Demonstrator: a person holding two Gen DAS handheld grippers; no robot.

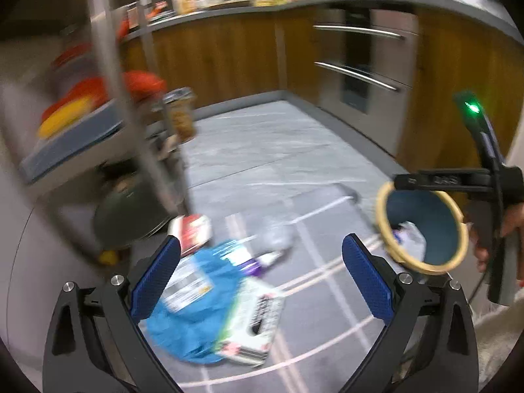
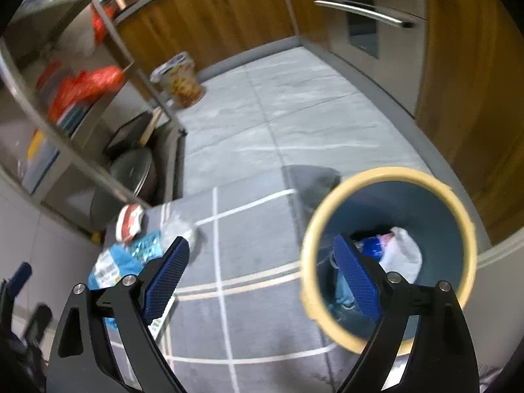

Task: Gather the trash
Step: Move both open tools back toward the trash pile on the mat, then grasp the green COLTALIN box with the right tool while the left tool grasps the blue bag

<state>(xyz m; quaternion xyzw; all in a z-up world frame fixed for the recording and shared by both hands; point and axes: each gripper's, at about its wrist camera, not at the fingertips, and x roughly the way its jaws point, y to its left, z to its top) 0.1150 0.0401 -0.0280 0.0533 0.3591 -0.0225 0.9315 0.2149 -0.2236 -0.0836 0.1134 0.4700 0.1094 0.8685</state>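
Observation:
Trash lies on a grey rug: a blue plastic bag [image 1: 199,308], a white-green carton [image 1: 255,324], a red-white packet [image 1: 193,232] and a clear crumpled wrapper [image 1: 278,235]. My left gripper [image 1: 262,281] is open and empty just above the blue bag and carton. A blue bin with a cream rim [image 2: 393,252] stands on the rug at the right, with crumpled white and blue trash [image 2: 398,252] inside. My right gripper [image 2: 262,275] is open and empty, its right finger in front of the bin's mouth. The bin [image 1: 425,226] and the right gripper's body [image 1: 491,180] also show in the left wrist view.
A metal shelf rack [image 2: 98,150] with red bags, a pot and boxes stands at the left. A printed snack tub [image 2: 181,78] stands on the tiled floor by its leg. Wooden cabinets and an oven with steel handles [image 1: 360,49] line the back and right.

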